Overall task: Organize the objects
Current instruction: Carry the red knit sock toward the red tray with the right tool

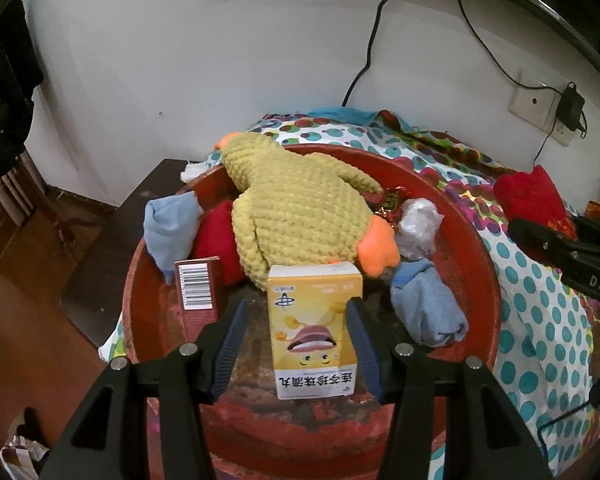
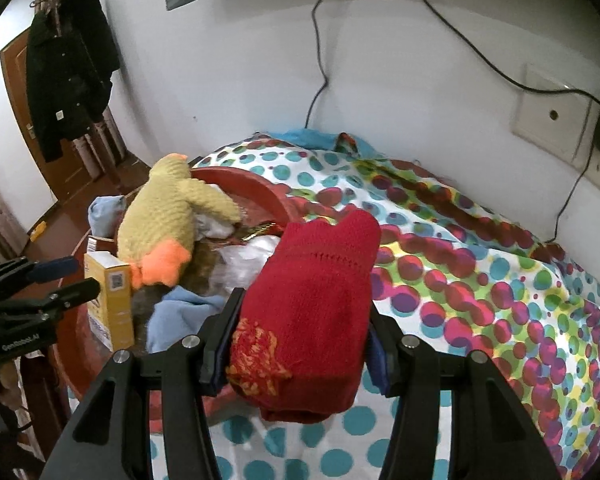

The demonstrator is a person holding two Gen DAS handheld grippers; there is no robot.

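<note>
Partly hidden under my yellow knitted plush duck (image 1: 296,200), a red cloth (image 1: 216,240) barely shows. My left gripper (image 1: 298,344) straddles the yellow cardboard medicine box (image 1: 314,324), its Chinese print upside down, standing at six o'clock in the round red basin (image 1: 472,248); contact unclear. My right gripper (image 2: 300,340) pinches a red knitted sock (image 2: 312,304) above the dotted bedsheet (image 2: 480,280).

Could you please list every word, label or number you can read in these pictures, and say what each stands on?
"连芝珍珠滴丸", upside down: yellow medicine box between the left gripper fingers.
"DAS", cut off: the right gripper body, left wrist view.
Barcode on the red box: digits too small.
QR code on the yellow medicine box side: not readable.
White lettering on the left gripper body, right wrist view: blurred.
</note>
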